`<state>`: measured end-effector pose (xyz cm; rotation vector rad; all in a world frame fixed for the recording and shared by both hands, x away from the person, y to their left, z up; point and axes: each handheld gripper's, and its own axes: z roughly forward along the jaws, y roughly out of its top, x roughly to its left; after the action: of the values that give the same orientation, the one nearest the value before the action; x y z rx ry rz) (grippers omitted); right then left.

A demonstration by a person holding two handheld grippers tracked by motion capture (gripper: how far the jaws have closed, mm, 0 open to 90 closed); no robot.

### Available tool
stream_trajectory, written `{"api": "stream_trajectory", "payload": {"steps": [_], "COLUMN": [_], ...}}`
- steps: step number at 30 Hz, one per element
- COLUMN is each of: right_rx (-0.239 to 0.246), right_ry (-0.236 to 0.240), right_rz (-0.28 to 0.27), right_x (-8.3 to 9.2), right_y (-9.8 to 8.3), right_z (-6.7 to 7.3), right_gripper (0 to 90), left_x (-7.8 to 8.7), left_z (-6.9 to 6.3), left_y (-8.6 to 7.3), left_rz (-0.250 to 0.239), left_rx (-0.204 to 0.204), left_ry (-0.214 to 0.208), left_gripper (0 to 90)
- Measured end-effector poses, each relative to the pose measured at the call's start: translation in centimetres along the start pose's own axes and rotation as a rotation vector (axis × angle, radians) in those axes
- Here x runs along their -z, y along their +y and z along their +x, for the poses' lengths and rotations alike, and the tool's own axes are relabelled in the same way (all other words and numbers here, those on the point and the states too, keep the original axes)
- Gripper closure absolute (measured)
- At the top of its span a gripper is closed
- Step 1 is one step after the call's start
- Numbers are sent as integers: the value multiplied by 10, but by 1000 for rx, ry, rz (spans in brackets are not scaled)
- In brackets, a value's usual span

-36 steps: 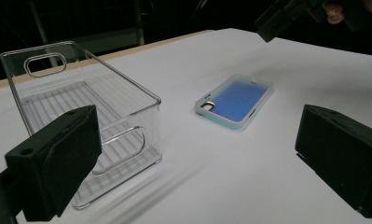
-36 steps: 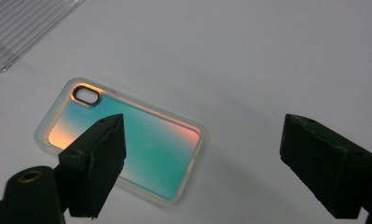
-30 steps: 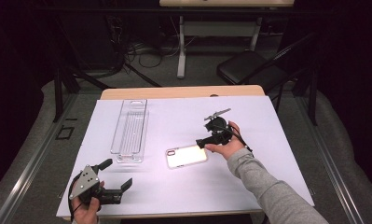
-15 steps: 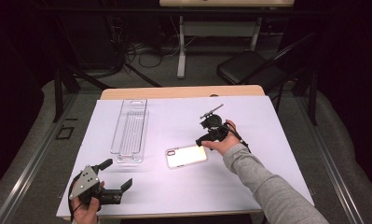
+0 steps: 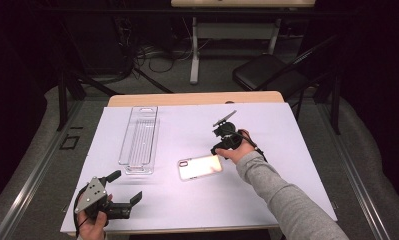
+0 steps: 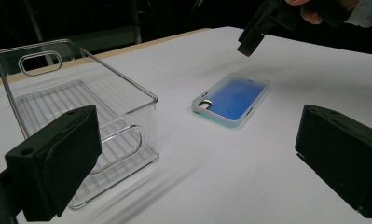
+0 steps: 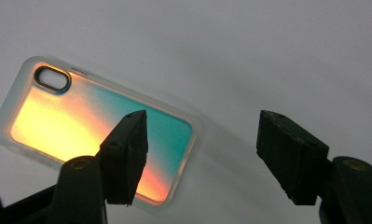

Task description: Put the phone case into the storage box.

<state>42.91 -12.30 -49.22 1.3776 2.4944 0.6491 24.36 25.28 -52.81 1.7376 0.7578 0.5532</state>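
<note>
While the right tool (image 7: 200, 158), jaws just narrowing yet empty, hovers over the phone case (image 7: 95, 135), its long axis seemingly runs leftward.

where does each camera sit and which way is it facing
high view: fixed above the person's side, looking forward and down on the table; both forearms and each hand-held gripper enter from below.
left gripper view: rides the left hand-held gripper, looking level across the table at the clear bin; its open jaws frame the picture.
right gripper view: rides the right hand-held gripper, looking down between its jaws.
shared: all three show the phone case.
</note>
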Motion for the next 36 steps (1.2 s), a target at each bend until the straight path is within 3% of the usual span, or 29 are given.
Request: {"api": "stream_trajectory", "payload": {"steps": [9, 14, 19, 20, 22, 23, 34, 36], "right_rx": [9, -31, -56, -58, -64, -62, -119, -127], "right_ry": [-6, 1, -12, -12, -3, -11, -7, -5], "right_rz": [-21, 8, -11, 5, -19, 8, 59, 42], "right_x": [-4, -8, -11, -11, -14, -13, -18, -21], "right_y": [-1, -3, -6, -7, -8, -8, -13, -16], "right_z": [6, 9, 7, 7, 6, 6, 9, 9], "right_gripper": [436, 455, 471, 473, 482, 485, 585, 606], "left_x": [0, 0, 0, 0, 0, 0, -1, -1], "left_z": [0, 0, 0, 0, 0, 0, 0, 0], "left_y": [0, 0, 0, 0, 0, 0, 0, 0], "left_rz": [-1, 1, 1, 1, 2, 2, 4, 5], "left_rx": [2, 2, 3, 3, 4, 3, 5, 5], "left_ry": [-5, -7, -8, -8, -8, -8, -12, -11], "left_gripper": [5, 4, 4, 4, 4, 4, 5, 4]}}
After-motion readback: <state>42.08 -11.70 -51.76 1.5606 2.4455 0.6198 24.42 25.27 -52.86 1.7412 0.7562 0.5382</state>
